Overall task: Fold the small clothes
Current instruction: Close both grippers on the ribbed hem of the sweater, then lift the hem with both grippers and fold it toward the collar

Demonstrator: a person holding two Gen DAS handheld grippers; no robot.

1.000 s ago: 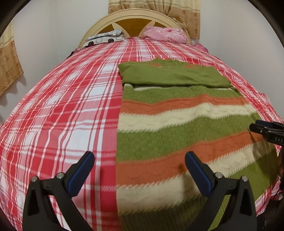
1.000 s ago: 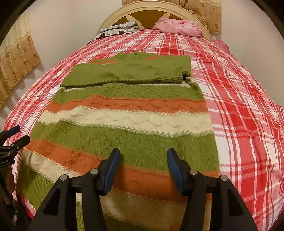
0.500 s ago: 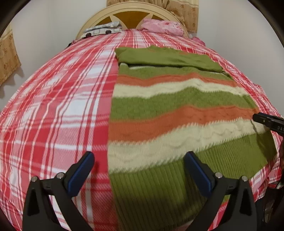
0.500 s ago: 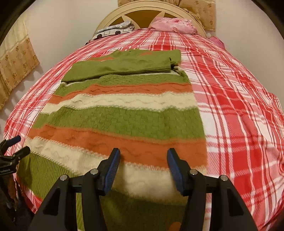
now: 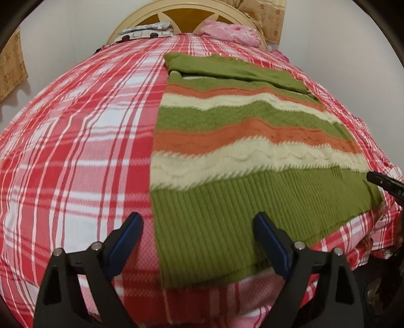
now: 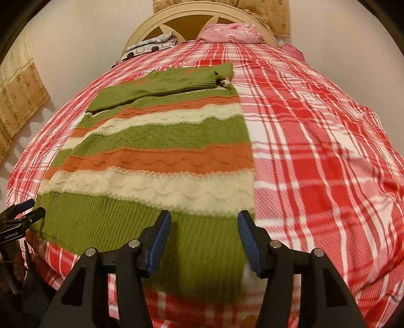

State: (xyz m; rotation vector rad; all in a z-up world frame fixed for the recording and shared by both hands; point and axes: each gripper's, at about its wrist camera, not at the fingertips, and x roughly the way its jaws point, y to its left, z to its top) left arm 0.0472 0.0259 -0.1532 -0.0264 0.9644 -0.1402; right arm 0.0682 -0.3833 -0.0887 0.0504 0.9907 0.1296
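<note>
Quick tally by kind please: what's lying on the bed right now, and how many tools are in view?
Striped sweater: 1
Pink cloth by the headboard: 1
Grey patterned item by the headboard: 1
Tools: 2, left tool, jaws closing, and right tool
Total: 5

One striped sweater [image 5: 247,161] is lying on one plaid bedspread [image 5: 75,151], two grippers, left [image 5: 198,246] and right [image 6: 203,239], are hovering, and one pink pillow [image 6: 229,31], one patterned pillow [image 6: 151,46] and one headboard [image 6: 189,20] are sitting beyond.

Chunky ribbed knit sweater [image 5: 252,156] on a matt woven plaid bedspread [image 5: 75,151].
</note>
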